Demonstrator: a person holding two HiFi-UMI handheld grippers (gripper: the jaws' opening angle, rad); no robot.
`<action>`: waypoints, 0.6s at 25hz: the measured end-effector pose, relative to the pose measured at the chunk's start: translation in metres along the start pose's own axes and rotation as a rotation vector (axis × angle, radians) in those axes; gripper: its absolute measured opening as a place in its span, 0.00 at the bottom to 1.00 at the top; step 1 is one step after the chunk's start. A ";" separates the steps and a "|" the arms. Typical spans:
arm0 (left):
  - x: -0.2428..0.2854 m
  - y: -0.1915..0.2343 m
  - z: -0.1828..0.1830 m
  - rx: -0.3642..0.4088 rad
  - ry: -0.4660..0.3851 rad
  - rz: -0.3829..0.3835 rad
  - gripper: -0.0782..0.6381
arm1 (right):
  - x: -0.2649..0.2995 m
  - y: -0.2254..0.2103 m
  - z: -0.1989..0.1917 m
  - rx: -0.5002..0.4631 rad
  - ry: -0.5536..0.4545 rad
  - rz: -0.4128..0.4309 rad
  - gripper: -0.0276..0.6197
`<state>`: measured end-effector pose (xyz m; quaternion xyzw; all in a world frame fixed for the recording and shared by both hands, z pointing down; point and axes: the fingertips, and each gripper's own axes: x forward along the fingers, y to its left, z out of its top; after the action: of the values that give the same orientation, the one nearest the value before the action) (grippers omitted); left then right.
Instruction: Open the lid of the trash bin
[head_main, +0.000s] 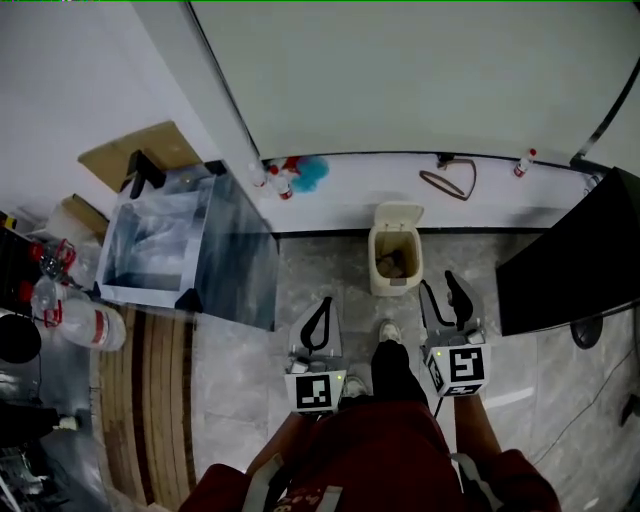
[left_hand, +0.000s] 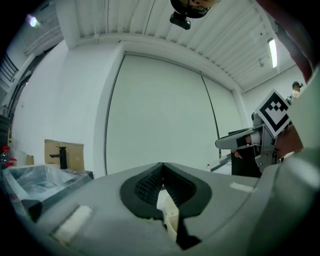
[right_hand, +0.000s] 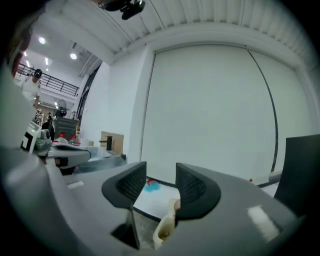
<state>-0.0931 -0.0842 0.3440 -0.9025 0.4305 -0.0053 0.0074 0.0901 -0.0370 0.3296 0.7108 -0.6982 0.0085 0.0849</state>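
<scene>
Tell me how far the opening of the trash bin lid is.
Done: the lid stands upright and the trash bin shows its inside. In hand: nothing; the left gripper is shut and empty, the right gripper open and empty, both apart from the bin. Left: apparently nothing.
</scene>
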 end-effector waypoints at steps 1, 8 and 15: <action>-0.004 0.003 0.010 0.006 -0.017 0.008 0.12 | -0.005 -0.001 0.013 -0.001 -0.033 -0.009 0.32; -0.017 0.020 0.067 0.025 -0.116 0.057 0.12 | -0.034 0.001 0.101 -0.060 -0.213 -0.050 0.32; -0.020 0.016 0.113 0.134 -0.197 0.051 0.12 | -0.041 -0.013 0.125 -0.071 -0.264 -0.108 0.32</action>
<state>-0.1166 -0.0777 0.2303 -0.8849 0.4492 0.0550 0.1102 0.0884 -0.0126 0.1992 0.7389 -0.6637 -0.1145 0.0176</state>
